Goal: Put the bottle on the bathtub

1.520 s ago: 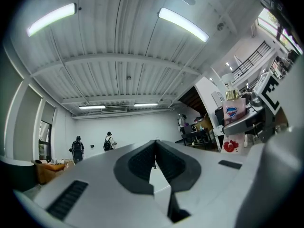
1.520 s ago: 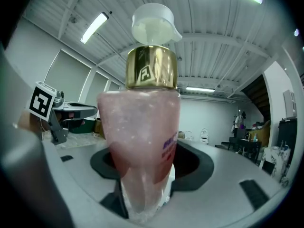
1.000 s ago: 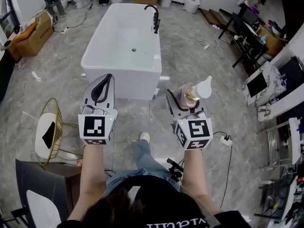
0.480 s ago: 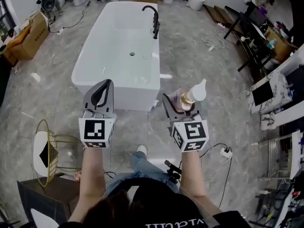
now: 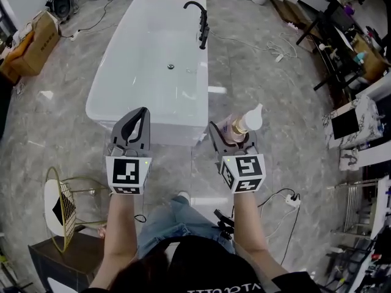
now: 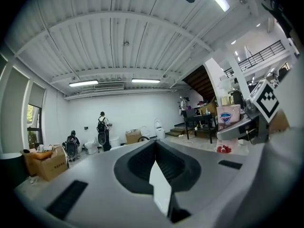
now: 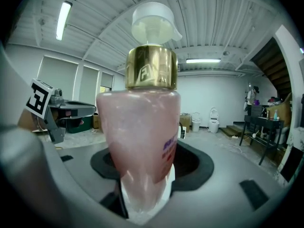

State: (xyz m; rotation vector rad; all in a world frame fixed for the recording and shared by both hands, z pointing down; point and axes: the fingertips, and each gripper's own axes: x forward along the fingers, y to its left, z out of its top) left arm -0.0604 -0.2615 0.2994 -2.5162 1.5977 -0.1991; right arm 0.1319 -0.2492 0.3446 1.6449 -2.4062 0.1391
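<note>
A pink bottle with a gold collar and white pump cap is held upright in my right gripper, whose jaws are shut on its lower body. In the right gripper view the bottle fills the middle. The white bathtub lies ahead on the grey floor, its near rim just beyond both grippers. A black tap stands on its right rim. My left gripper is shut with nothing in it, level with the right one, just short of the tub's near end. In the left gripper view its jaws meet.
A gold wire basket stand sits at the lower left. Cardboard boxes lie at the far left. A black table with small items and white appliances stand at the right. A power strip and cable lie on the floor to the right.
The person has walked toward the bathtub, so its near end is closer to both grippers. The bottle stays held in the right gripper.
</note>
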